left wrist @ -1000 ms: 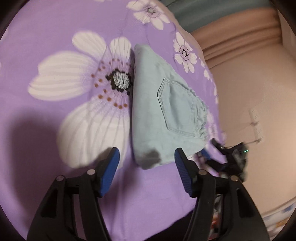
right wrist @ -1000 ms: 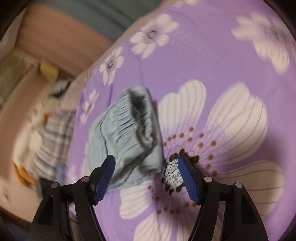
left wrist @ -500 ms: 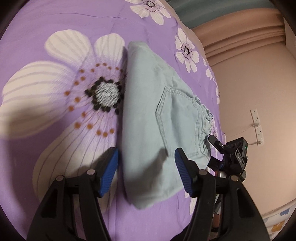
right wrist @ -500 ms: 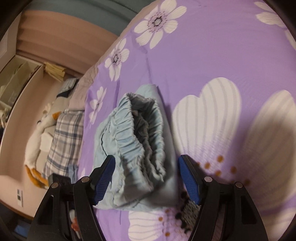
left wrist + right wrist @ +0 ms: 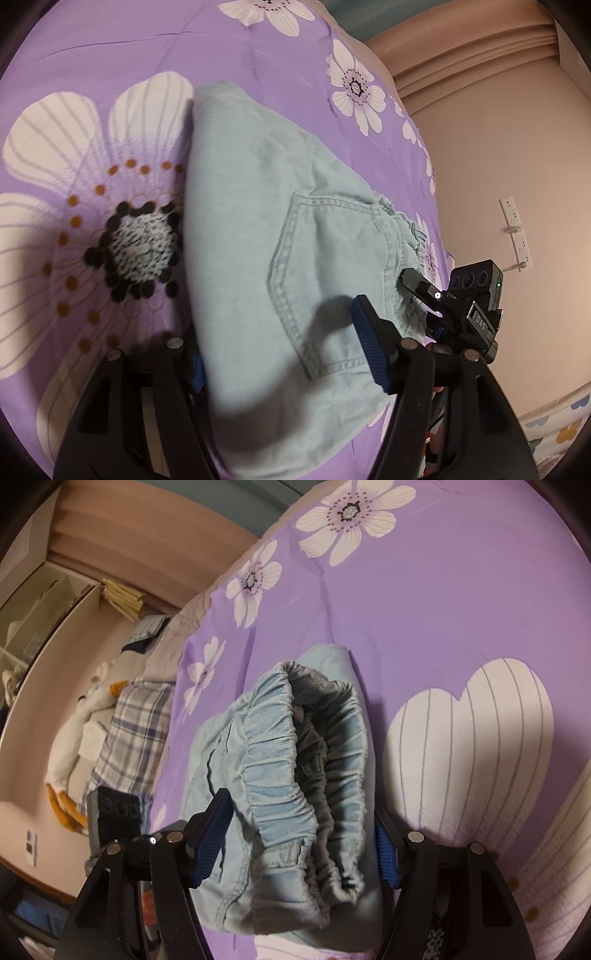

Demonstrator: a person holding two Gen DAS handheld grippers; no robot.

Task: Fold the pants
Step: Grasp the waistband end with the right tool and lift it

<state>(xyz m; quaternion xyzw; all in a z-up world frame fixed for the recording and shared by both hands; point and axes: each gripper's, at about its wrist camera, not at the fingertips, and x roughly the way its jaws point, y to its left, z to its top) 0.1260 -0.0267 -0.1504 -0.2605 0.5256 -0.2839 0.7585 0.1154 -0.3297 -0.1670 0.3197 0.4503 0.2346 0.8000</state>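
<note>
pants (image 5: 295, 266): light blue denim, folded into a thick bundle on the bedspread (image 5: 110, 74); sit btwn the jaws of both grippers, pocket side up.
left gripper (image 5: 280, 354): jaws opening, straddle the folded end; left pad mostly hidden by cloth, no squeeze seen.
right gripper (image 5: 303, 842): jaws wide, straddle the waistband (image 5: 280, 760) end; pads beside cloth, not pinching.
feel: prob. soft, light, floppy, not fragile; layers may slide apart.
hold: judge best at both ends of bundle, pinching all layers; elastic waistband is bulky, needs a deep bite.
</note>
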